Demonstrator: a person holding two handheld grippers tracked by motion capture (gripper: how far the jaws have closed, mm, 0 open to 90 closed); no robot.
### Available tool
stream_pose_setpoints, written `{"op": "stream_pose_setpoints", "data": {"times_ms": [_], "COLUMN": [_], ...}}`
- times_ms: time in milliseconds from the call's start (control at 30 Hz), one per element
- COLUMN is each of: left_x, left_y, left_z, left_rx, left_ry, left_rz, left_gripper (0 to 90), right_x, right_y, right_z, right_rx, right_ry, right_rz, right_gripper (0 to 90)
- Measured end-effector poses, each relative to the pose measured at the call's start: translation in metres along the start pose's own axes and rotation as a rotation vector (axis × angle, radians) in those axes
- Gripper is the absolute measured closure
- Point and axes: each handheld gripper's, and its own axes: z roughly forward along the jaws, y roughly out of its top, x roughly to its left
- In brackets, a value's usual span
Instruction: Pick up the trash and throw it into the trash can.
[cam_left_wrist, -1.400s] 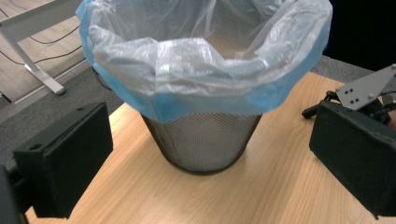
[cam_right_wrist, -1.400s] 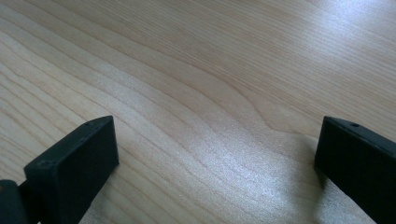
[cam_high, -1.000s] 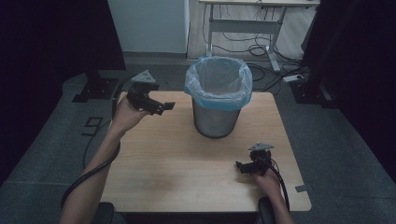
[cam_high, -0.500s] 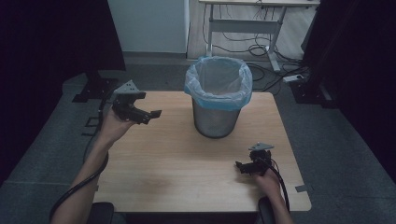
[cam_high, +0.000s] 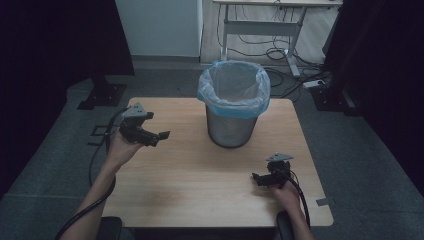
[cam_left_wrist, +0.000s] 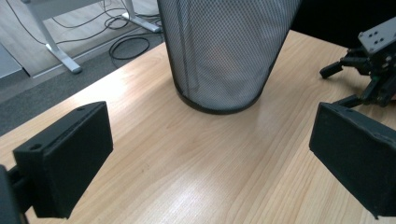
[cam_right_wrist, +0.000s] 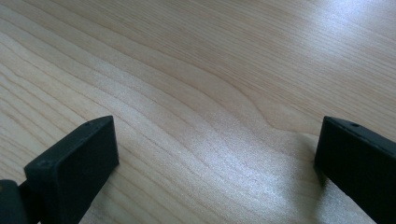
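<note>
A black mesh waste bin (cam_high: 233, 102) with a light blue bag liner stands at the back middle of the wooden table (cam_high: 200, 185). My left gripper (cam_high: 159, 136) is held above the table's left side, left of the bin, with its jaws pointing toward it. In the left gripper view the bin's mesh wall (cam_left_wrist: 224, 51) stands ahead, and the left gripper (cam_left_wrist: 210, 154) is open with nothing between its jaws. My right gripper (cam_high: 259, 179) rests low near the front right of the table. In the right gripper view the right gripper (cam_right_wrist: 215, 158) is open over bare wood.
The right gripper (cam_left_wrist: 369, 60) also appears far right in the left gripper view. Behind the table are a desk frame (cam_high: 260, 22) and cables (cam_high: 295, 75) on the floor. A black stand base (cam_high: 102, 95) sits on the floor at the left.
My left gripper has come down and back toward the person, away from the bin. The right gripper and the bin have stayed still.
</note>
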Motion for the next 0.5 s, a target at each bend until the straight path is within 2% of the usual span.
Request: {"op": "stream_pose_setpoints", "data": {"times_ms": [267,500], "left_x": [-0.005,-0.009], "left_y": [-0.025,-0.049], "left_z": [0.01,0.02], "left_rx": [0.012,0.021], "left_ry": [-0.001,-0.005], "left_rz": [0.002,-0.016], "left_gripper": [0.0,0.0], "right_x": [0.0,0.0], "right_y": [0.0,0.0], "right_z": [0.0,0.0], "right_rx": [0.0,-0.001], "right_ry": [0.0,0.001], "right_rz": [0.001,0.001], "right_gripper": [0.0,0.0]}}
